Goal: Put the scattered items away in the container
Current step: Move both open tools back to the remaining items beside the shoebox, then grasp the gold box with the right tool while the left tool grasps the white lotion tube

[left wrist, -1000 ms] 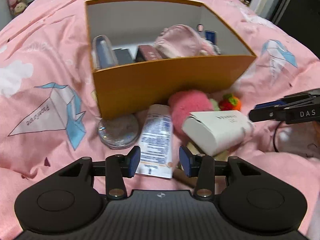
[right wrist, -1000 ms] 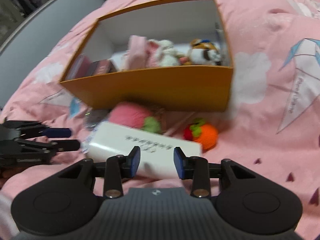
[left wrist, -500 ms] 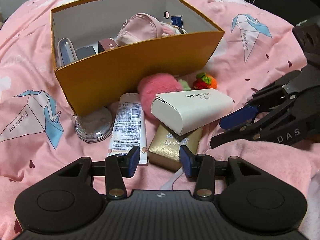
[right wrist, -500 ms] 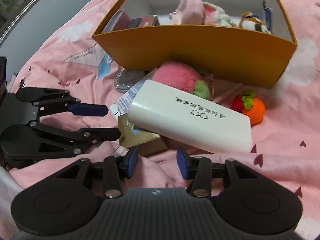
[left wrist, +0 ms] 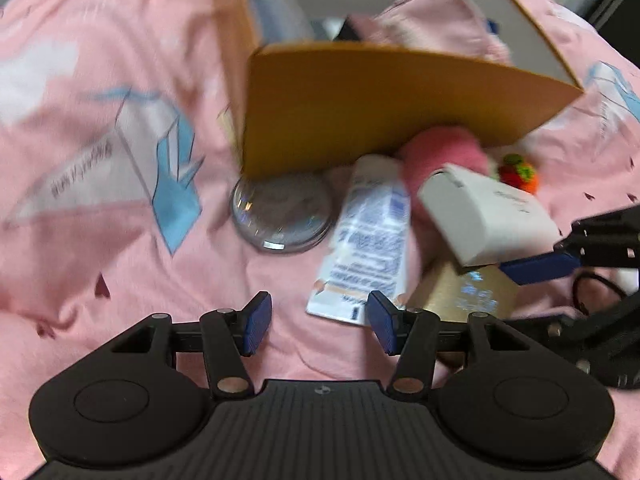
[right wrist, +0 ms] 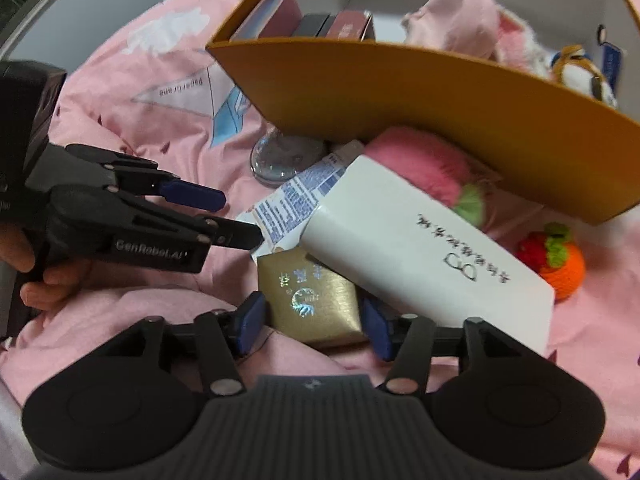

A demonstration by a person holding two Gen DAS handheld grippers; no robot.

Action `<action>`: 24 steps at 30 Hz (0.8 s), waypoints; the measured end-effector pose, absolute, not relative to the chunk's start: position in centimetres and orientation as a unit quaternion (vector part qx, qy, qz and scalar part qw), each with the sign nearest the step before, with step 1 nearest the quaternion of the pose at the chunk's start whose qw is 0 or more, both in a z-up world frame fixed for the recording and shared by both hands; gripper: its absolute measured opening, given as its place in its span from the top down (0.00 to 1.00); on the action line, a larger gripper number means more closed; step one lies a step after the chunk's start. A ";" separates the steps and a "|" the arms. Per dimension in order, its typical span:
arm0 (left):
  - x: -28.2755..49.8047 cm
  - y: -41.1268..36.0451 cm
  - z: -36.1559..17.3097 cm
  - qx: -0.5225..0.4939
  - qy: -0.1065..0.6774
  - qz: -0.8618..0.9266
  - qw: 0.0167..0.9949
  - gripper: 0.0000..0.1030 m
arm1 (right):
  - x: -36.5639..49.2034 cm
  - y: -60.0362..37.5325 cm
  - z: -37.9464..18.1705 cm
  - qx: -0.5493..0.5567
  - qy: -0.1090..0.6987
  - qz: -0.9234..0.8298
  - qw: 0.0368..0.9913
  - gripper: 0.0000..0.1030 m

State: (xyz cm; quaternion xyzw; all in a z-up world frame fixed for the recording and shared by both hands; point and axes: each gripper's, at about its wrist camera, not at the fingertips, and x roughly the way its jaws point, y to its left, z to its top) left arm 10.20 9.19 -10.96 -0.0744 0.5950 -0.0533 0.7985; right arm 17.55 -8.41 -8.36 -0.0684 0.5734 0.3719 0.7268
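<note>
An orange box (left wrist: 380,108) (right wrist: 420,108) stands on the pink bed, holding several items. In front of it lie a round clear compact (left wrist: 282,216), a white-and-blue tube (left wrist: 370,240) (right wrist: 296,204), a pink fluffy ball (left wrist: 440,152) (right wrist: 420,160), a white case (left wrist: 488,216) (right wrist: 420,248), a gold box (left wrist: 464,296) (right wrist: 316,300) and a knitted orange fruit (left wrist: 520,172) (right wrist: 556,264). My left gripper (left wrist: 318,324) is open, just short of the tube's end. My right gripper (right wrist: 312,324) is open with its pads on either side of the gold box.
The pink duvet (left wrist: 100,200) with paper-crane prints covers the bed. The white case rests partly on the gold box. The left gripper also shows in the right wrist view (right wrist: 224,216), close to the tube. A black cable (left wrist: 596,292) lies at the right.
The left gripper has swung left and forward, toward the tube and compact. The right gripper has advanced so its pads now flank the gold box. Both stay open.
</note>
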 end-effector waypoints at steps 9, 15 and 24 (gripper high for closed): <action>10.9 9.6 -13.4 -0.139 0.613 -0.070 0.775 0.25 | 17.8 -6.3 -10.1 -0.099 0.606 0.366 0.699 0.32; 9.5 9.7 -12.8 -0.145 0.593 -0.083 0.788 0.60 | 17.7 -8.0 -9.4 -0.083 0.598 0.366 0.708 0.35; 7.4 9.1 -11.0 -0.190 0.534 -0.105 0.817 0.89 | 17.2 -9.8 -8.6 -0.063 0.598 0.345 0.721 0.35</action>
